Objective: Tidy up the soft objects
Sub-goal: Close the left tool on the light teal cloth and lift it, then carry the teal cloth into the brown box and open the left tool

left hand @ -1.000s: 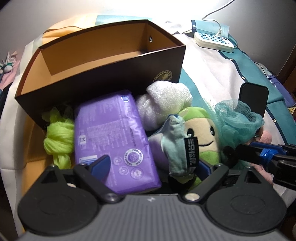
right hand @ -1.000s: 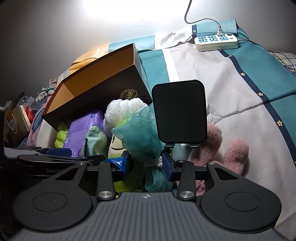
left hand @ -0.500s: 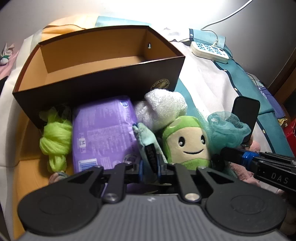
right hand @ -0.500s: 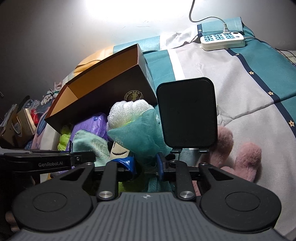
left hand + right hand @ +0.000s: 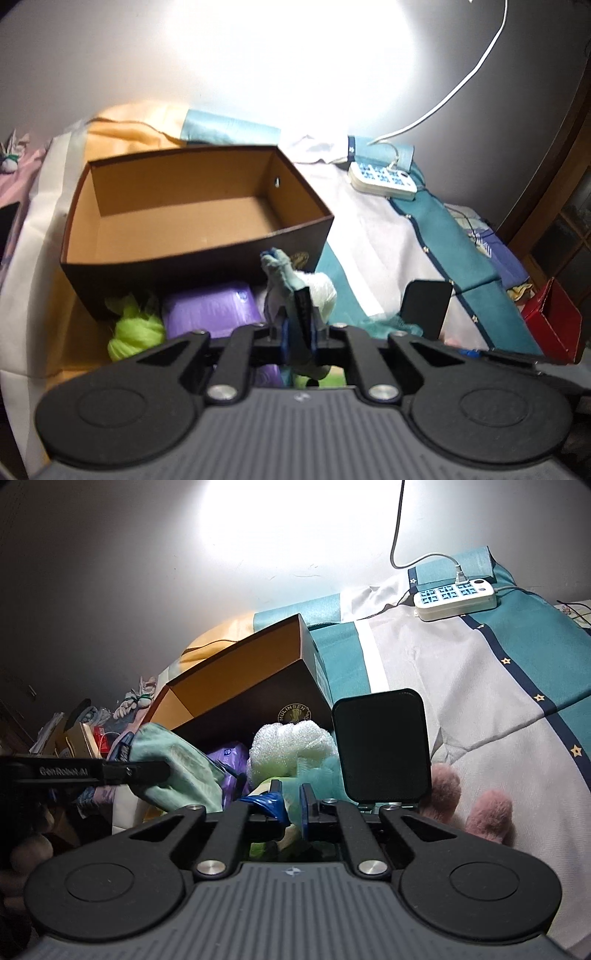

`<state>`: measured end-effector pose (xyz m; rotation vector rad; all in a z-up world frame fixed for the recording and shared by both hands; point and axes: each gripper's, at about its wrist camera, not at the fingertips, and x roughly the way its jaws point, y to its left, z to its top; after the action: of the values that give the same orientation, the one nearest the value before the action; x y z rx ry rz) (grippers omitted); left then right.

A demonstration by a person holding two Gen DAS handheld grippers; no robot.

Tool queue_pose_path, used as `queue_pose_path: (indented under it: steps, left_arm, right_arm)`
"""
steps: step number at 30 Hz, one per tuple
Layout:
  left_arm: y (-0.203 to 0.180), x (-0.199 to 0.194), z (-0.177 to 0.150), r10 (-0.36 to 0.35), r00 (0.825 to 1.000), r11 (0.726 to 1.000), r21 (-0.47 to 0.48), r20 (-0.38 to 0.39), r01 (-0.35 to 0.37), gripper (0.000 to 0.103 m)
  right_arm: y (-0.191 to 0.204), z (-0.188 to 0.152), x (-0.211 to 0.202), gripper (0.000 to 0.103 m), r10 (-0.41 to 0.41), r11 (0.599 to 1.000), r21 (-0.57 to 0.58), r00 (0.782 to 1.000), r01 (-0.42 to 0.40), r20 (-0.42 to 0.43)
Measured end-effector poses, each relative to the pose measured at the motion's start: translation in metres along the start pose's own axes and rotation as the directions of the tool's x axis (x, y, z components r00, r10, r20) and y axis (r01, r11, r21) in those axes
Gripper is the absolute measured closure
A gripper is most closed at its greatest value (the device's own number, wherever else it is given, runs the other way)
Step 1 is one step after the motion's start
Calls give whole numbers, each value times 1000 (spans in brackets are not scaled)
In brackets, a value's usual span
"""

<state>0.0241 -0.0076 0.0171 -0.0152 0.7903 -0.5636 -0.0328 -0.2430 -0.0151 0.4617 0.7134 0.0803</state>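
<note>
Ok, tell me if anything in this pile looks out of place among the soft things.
The black stand with a hard flat panel stands upright among the soft things, beside the white puff and the pink plush. It looks rigid, unlike the rest. The brown box holds nothing yet.

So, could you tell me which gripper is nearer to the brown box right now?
Left. The left gripper holds a pale green cloth just before the brown box; the right gripper sits lower, among the toys.
</note>
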Motion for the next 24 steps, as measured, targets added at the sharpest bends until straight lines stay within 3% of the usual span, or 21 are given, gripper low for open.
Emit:
queue_pose_path:
  steps: [3,6,10,15,18,20,24]
  left_arm:
    - [6,-16,20,-4,998,1000,8,64,3,97]
    - [15,-23,41,47,990,998,22,130,-50,97]
    - [34,-15,67,124,974,991,29,188,-131,97]
    - [67,11,90,187,955,982,-8,230,-190,97]
    - [85,31,99,185,956,983,-22,229,-185,97]
    - [95,48,102,201,957,980,-34,211,-198,96]
    - [117,82,102,235,963,971,-80,135,-226,87]
  right_arm:
    - [-3,-4,5,103,-4,1000,19,999,5,-34]
    - [-4,-7,8,103,23,999,42,997,-20,-71]
    - [3,-9,14,101,169,983,102,972,-153,-165]
    - [9,-13,29,96,99,991,113,976,-78,-195]
    - [3,-14,40,94,138,978,183,967,-100,-212]
    - [2,-14,44,93,124,976,199,971,-83,-203]
    - [-1,-15,49,88,102,970,239,974,-51,-203]
